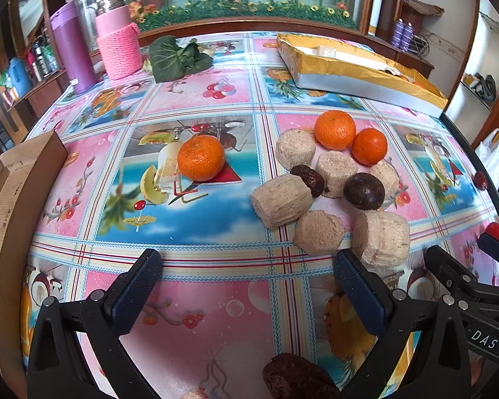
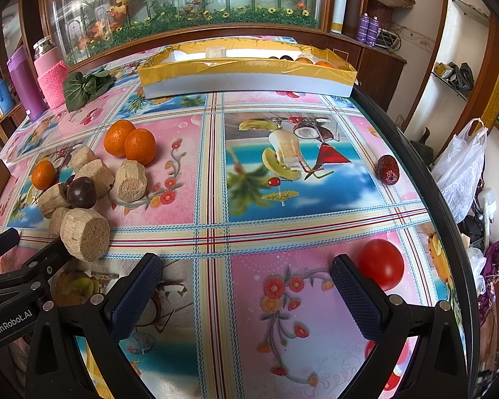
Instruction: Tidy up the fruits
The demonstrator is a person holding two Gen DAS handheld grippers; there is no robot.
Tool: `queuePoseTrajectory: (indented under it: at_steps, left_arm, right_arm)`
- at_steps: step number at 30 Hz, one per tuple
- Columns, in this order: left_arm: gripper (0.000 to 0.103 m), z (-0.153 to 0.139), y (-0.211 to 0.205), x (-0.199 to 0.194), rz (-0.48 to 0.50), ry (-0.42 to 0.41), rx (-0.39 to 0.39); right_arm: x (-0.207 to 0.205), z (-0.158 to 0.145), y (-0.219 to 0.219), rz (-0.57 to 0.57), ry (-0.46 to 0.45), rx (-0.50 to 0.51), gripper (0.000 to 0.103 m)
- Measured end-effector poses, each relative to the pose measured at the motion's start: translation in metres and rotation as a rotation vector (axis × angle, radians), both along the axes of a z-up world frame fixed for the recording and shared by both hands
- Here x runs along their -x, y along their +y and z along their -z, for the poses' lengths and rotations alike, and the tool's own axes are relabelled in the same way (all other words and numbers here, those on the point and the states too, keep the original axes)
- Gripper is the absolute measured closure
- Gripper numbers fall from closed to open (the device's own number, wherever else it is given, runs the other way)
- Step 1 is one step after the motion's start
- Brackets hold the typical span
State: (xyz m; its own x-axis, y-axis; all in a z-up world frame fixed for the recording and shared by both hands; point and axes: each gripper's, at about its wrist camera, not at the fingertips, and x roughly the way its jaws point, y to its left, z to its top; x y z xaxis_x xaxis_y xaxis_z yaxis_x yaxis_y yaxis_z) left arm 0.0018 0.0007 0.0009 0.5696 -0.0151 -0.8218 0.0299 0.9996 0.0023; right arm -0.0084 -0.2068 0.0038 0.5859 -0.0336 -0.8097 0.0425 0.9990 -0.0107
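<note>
Fruits: scattered over the patterned tablecloth, none held.

Left gripper: jaws spread wide, nothing between them, low over the cloth. A dark date lies at the near edge beneath it.

Right gripper: jaws spread wide, nothing gripped. A red tomato sits just beside its right finger, on the outer side.

Cluster, just beyond the left gripper's right finger: pale cut sugarcane pieces, a round dark passion fruit and a wrinkled date among them, touching.

Two oranges, side by side at the far edge of the cluster.

Single orange, apart, left of the cluster.

Lone date, well right, near the table edge.

Long tray with yellow rim, far side of the table; a few oranges and dark fruits show at its right end.

Cardboard box, left edge.

Pink knit-covered flask, purple tumbler and green leaves, far left.
</note>
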Motion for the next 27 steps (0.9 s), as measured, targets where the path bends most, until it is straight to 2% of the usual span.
queuePoseTrajectory:
  at_steps: [8, 9, 11, 13, 18, 22, 27]
  left_arm:
    - [0.001, 0.000, 0.005, -0.001, 0.086, 0.046, -0.001]
    - [0.004, -0.002, 0.008, 0.003, 0.083, 0.052, 0.003]
    - [0.022, -0.009, 0.010, 0.015, 0.088, 0.046, 0.028]
    - [0.023, -0.020, 0.017, 0.027, 0.085, 0.019, 0.049]
    - [0.023, -0.056, 0.036, 0.063, 0.057, -0.120, 0.043]
    - [0.023, -0.079, 0.049, 0.084, 0.038, -0.218, 0.006]
    - [0.023, -0.092, 0.064, 0.098, 0.016, -0.268, -0.008]
  right_arm:
    - [0.000, 0.003, 0.001, -0.004, 0.028, -0.004, 0.001]
    - [0.000, 0.003, 0.001, -0.006, 0.025, -0.003, 0.001]
    - [0.005, 0.000, 0.002, -0.007, 0.024, -0.001, 0.001]
    - [0.005, -0.001, 0.002, -0.011, 0.027, 0.001, 0.001]
    - [0.008, -0.005, 0.000, 0.001, 0.044, -0.019, 0.004]
    - [0.030, -0.031, 0.004, 0.010, -0.051, -0.054, 0.004]
    - [0.067, -0.067, 0.027, 0.009, -0.216, -0.056, 0.004]
